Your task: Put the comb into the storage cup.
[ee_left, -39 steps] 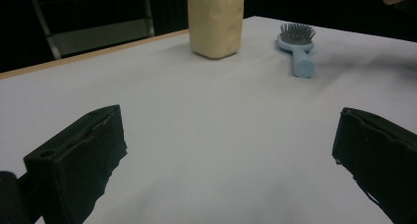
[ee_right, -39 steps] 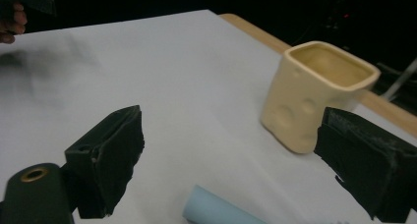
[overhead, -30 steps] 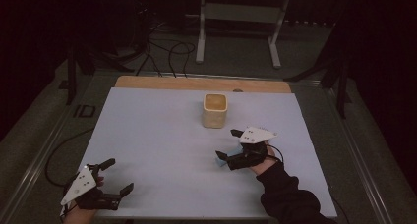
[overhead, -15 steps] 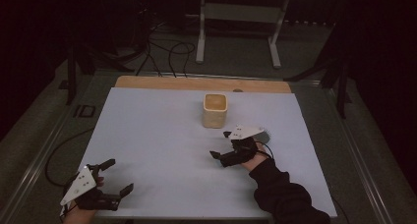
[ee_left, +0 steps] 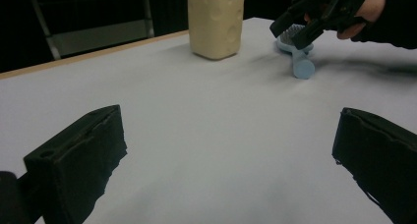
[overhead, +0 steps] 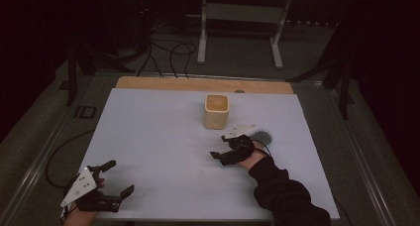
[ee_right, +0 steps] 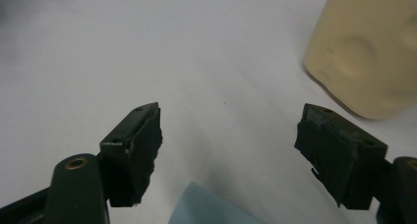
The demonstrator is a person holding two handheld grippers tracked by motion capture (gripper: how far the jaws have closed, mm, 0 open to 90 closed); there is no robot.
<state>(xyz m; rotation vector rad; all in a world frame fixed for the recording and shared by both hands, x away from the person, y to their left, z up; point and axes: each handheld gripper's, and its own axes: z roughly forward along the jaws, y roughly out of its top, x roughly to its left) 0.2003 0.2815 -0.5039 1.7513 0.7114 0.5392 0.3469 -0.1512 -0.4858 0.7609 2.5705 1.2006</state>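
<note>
A pale blue brush [overhead: 262,135] with dark bristles lies on the white table [overhead: 158,137], right of centre. My right gripper [overhead: 223,146] hangs low over the brush's handle, pointing left, with its jaws apart. They have just been closing. In the right gripper view the blue handle end [ee_right: 211,208] lies low between the jaws of the right gripper [ee_right: 231,140], and no pad touches it. A cream cup [overhead: 216,111] stands upright just behind. My left gripper [overhead: 120,176] rests open at the near left corner, nothing between its jaws.
From the left gripper [ee_left: 226,155], the left gripper view looks across bare table to the cup [ee_left: 216,22], the brush [ee_left: 297,54] and the right gripper [ee_left: 314,15] above it. A wooden strip [overhead: 203,84] borders the table's far edge. The cup [ee_right: 369,52] stands close on the right.
My right gripper has moved left and down over the brush, and its jaws stand a little narrower. The left gripper, the cup and the brush have kept their places.
</note>
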